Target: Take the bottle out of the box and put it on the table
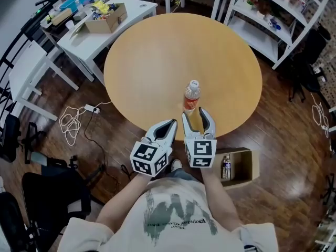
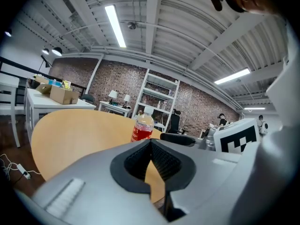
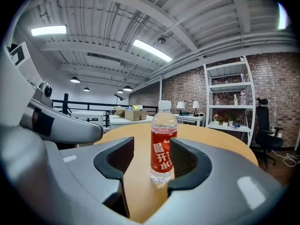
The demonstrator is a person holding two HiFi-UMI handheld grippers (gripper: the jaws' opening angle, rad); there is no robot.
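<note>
A clear bottle [image 1: 192, 96] with a red label and white cap stands upright on the round wooden table [image 1: 157, 56], near its front edge. My right gripper [image 1: 195, 114] is open just behind the bottle, its jaws on either side of the base without pressing. In the right gripper view the bottle [image 3: 163, 144] stands free between the jaw tips of that gripper [image 3: 151, 150]. My left gripper [image 1: 169, 126] hangs beside it over the table's edge, shut and holding nothing. In the left gripper view the bottle [image 2: 142, 128] shows beyond the shut left gripper [image 2: 151, 143].
An open cardboard box [image 1: 247, 167] with another bottle [image 1: 226, 168] in it sits on the floor to my right. White desks with a cluttered carton [image 1: 106, 17] stand at the back left. White shelves [image 1: 273, 20] rise at the back right. Cables [image 1: 73, 121] lie on the floor.
</note>
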